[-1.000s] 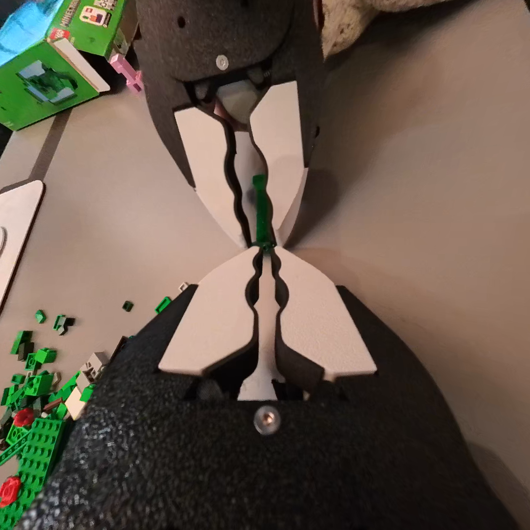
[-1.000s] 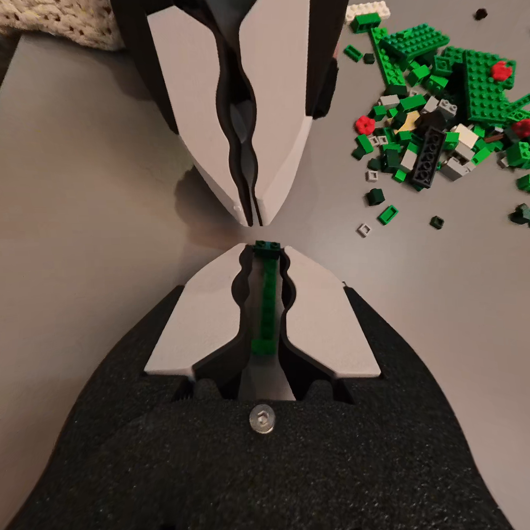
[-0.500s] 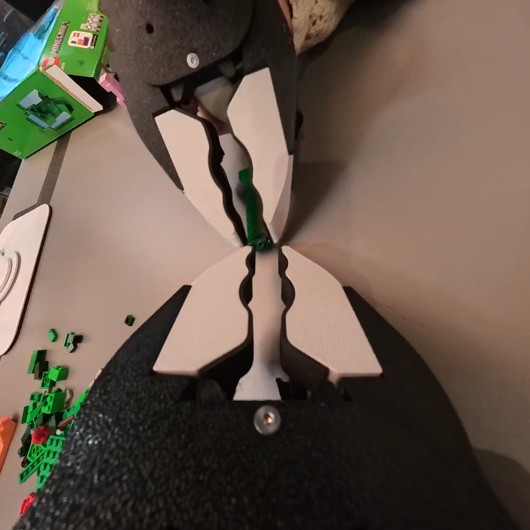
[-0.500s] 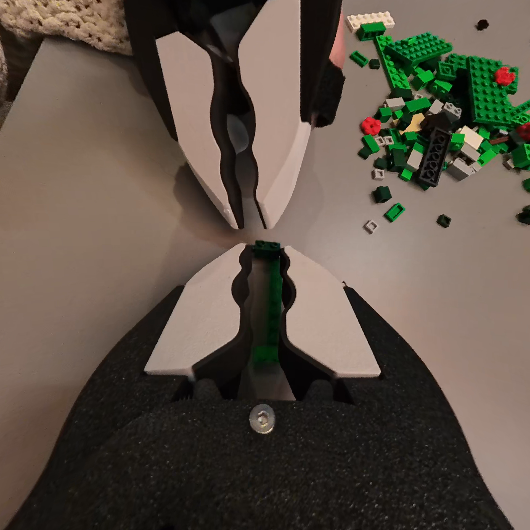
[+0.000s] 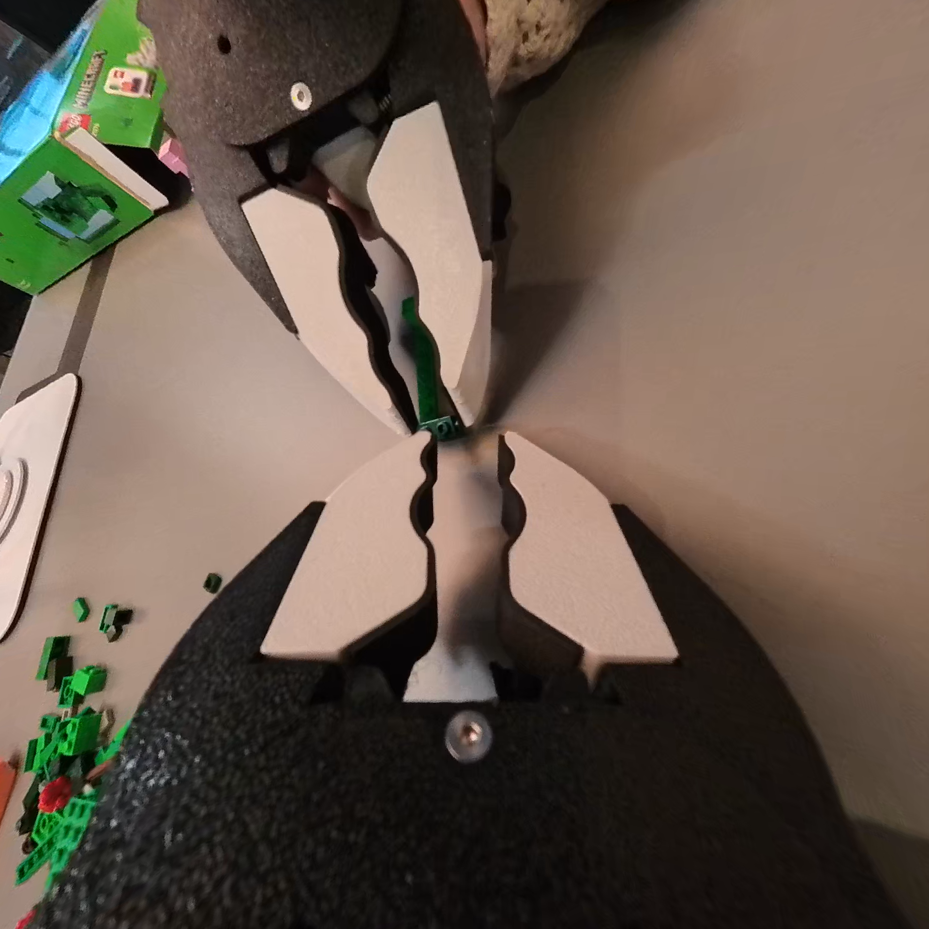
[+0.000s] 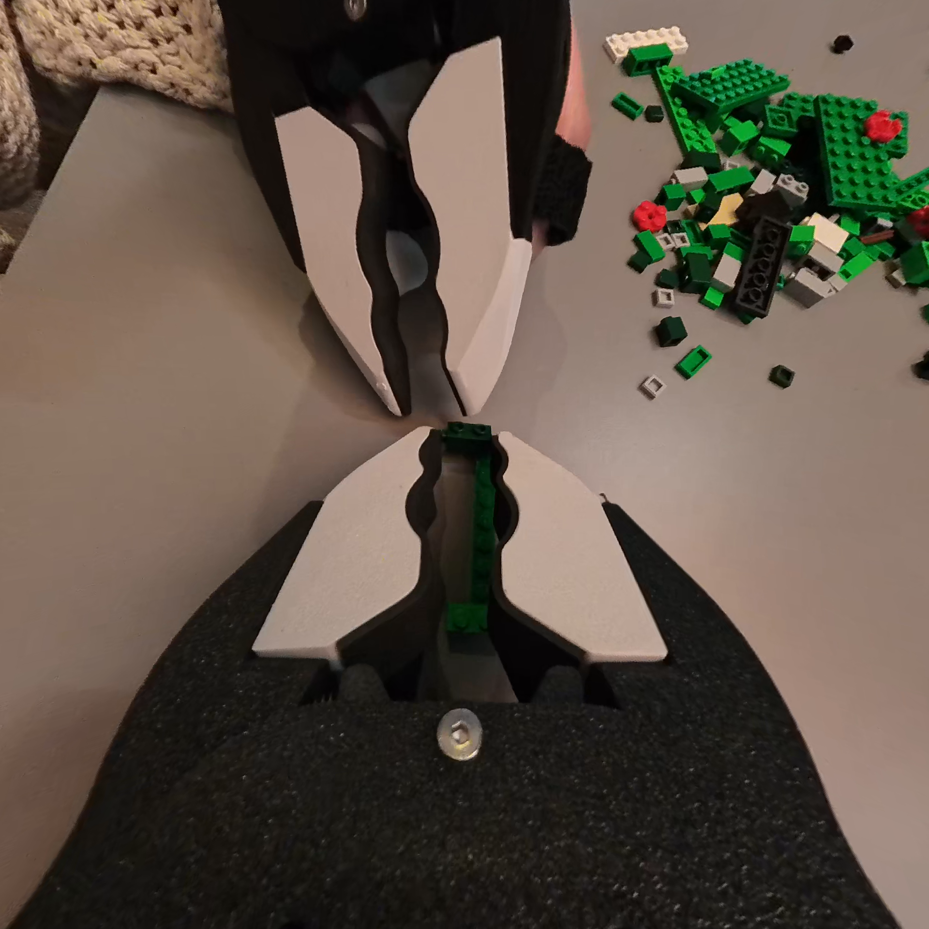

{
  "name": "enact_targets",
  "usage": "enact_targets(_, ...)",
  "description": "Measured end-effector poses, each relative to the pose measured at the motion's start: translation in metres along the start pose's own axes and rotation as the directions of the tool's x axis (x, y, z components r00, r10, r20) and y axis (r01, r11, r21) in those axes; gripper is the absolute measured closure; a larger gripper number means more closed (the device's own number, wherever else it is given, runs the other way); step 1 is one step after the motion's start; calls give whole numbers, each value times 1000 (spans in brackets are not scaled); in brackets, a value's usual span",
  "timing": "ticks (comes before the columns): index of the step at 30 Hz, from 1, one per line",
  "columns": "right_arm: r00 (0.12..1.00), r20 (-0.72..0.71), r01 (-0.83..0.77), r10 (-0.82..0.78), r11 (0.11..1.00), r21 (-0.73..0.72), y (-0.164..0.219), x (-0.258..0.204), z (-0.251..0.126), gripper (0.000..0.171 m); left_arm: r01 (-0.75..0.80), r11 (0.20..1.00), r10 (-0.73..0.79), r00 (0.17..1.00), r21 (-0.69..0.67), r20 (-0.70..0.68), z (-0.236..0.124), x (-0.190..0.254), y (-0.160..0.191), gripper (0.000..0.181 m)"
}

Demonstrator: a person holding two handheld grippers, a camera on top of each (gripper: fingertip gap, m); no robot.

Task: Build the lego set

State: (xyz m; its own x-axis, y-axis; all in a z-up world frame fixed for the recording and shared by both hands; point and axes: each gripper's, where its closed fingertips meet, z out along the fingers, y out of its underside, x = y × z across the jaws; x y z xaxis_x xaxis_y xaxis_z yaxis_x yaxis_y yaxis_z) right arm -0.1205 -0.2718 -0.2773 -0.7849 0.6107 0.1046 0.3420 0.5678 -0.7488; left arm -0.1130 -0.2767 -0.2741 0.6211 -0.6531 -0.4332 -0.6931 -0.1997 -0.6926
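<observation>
My right gripper is shut on a long green plate that lies lengthwise between its fingers. A small dark green brick sits on the plate's far end and a bright green piece on its near end. My left gripper is open and empty, tip to tip with the right gripper just above the grey table. In the left wrist view the dark green brick sits right in front of my left fingertips. In the right wrist view the left gripper points at the brick.
A pile of loose green, grey, black and red bricks lies on the table; it also shows in the left wrist view. A green set box and a white board lie at the left. Cream knitted fabric hangs at the table's edge. My two grippers' fingertips are within a few centimetres of each other.
My left gripper's jaws have opened from nearly shut to a clear gap. The right gripper has kept its hold on the long green plate and tilted slightly.
</observation>
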Motion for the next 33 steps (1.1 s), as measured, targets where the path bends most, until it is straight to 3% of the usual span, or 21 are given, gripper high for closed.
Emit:
enact_targets(24, 995, 21, -96, 96, 995, -1, 7, 3, -5, 153, -34, 999, 33, 998, 19, 62, 6, -6, -6, 159)
enact_targets(33, 991, -53, -125, 121, 989, -82, 9, 4, -5, 153, -73, 997, 73, 994, 6, 85, 7, -7, -5, 160)
